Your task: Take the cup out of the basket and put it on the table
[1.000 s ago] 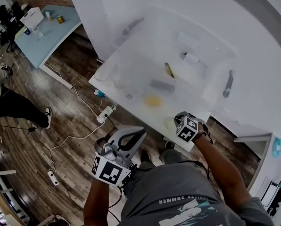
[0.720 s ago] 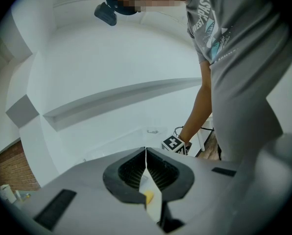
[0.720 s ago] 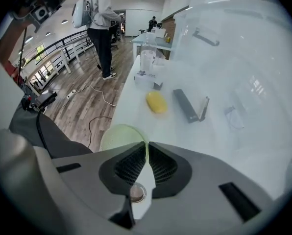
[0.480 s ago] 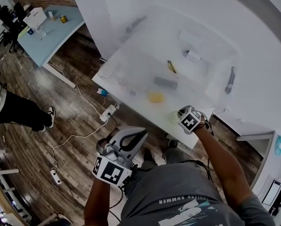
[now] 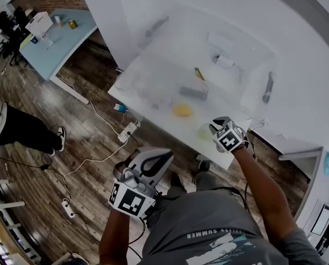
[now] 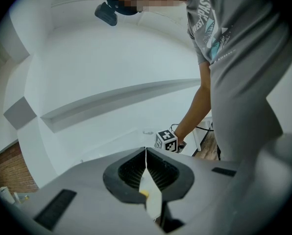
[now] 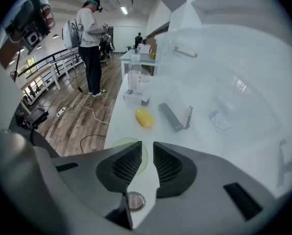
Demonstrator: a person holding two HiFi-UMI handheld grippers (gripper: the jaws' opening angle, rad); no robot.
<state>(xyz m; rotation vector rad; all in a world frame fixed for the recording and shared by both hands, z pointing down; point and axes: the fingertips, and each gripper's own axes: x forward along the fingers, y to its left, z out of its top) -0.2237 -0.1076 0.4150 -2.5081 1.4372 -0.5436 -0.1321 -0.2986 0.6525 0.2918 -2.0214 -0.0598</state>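
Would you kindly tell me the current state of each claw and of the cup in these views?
cup: standing on the table near its edge, gripped by nothing.
right claw: open, its jaws have just been opening; the cup shows under the gap, unpinched.
left claw: shut, nothing between its jaws.
yellow oval object: lying on the table.
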